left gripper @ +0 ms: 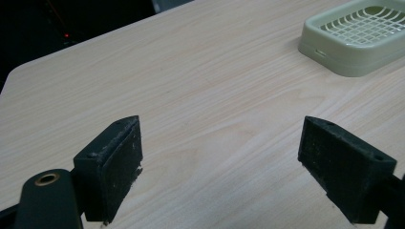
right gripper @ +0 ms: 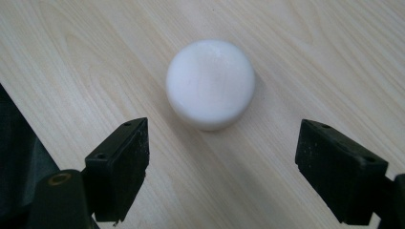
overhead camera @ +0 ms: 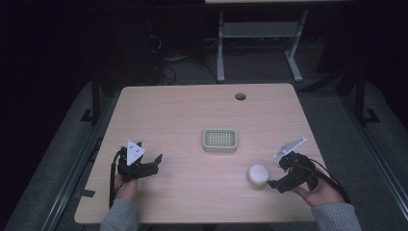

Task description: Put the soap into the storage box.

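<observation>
A white round soap bar (overhead camera: pixel 258 174) lies on the wooden table (overhead camera: pixel 192 110) at the front right. My right gripper (overhead camera: pixel 275 175) stands open just right of it. In the right gripper view the soap bar (right gripper: pixel 210 83) sits a little ahead of the wide-apart jaws of the right gripper (right gripper: pixel 222 143), untouched. A pale green slotted soap dish (overhead camera: pixel 220 139) rests empty at the table's middle. My left gripper (overhead camera: pixel 153 164) is open at the front left and holds nothing. From the left gripper view, the dish (left gripper: pixel 363 36) is far ahead to the right of the left gripper (left gripper: pixel 222 138).
A round cable hole (overhead camera: pixel 240 96) sits near the table's far edge. Beyond the table stand a white desk frame (overhead camera: pixel 260 38) and loose cables on the dark floor. Bare wood lies between dish, soap and both hands.
</observation>
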Tool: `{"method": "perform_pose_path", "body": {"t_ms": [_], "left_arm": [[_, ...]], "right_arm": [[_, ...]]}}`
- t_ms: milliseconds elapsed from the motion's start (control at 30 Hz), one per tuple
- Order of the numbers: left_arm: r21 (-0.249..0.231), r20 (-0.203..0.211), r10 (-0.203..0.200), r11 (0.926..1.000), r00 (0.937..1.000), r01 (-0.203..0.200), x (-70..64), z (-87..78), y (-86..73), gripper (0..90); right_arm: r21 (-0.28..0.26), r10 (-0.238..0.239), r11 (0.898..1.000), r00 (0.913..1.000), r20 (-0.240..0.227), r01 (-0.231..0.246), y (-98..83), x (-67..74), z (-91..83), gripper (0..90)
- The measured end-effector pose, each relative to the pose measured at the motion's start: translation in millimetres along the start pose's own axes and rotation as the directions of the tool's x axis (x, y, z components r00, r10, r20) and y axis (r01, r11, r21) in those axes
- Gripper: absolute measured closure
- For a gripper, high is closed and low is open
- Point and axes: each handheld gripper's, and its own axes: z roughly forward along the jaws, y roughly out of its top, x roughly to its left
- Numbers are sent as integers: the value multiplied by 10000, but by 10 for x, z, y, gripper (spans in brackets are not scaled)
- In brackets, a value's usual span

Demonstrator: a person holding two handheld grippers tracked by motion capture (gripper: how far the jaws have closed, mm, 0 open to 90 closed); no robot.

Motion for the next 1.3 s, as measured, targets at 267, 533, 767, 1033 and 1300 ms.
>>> {"method": "perform_pose_path", "body": {"t_ms": [267, 533, 767, 1033, 1300], "left_arm": [[-16, 2, 9, 10000, 10000, -9, 2, -2, 1, 148], [-44, -3, -25, 10000, 10000, 25, 3, -1, 0, 148], [-30, -2, -25, 10000, 10000, 25, 7, -5, 1, 148], [-23, -18, -60, 10000, 10000, 60, 9, -3, 1, 148], [-32, -17, -72, 10000, 10000, 72, 14, -5, 1, 148]], "right_arm": [[86, -195, 9998, 9998, -104, 196, 77, 13, 28, 182], [285, -336, 9990, 9992, -204, 342, 165, 27, 68, 182], [429, -537, 9976, 9982, -273, 549, 238, 50, 120, 182], [774, -748, 9940, 9963, -421, 779, 334, 69, 246, 183], [1042, -871, 9904, 9952, -435, 912, 390, 58, 330, 182]]}}
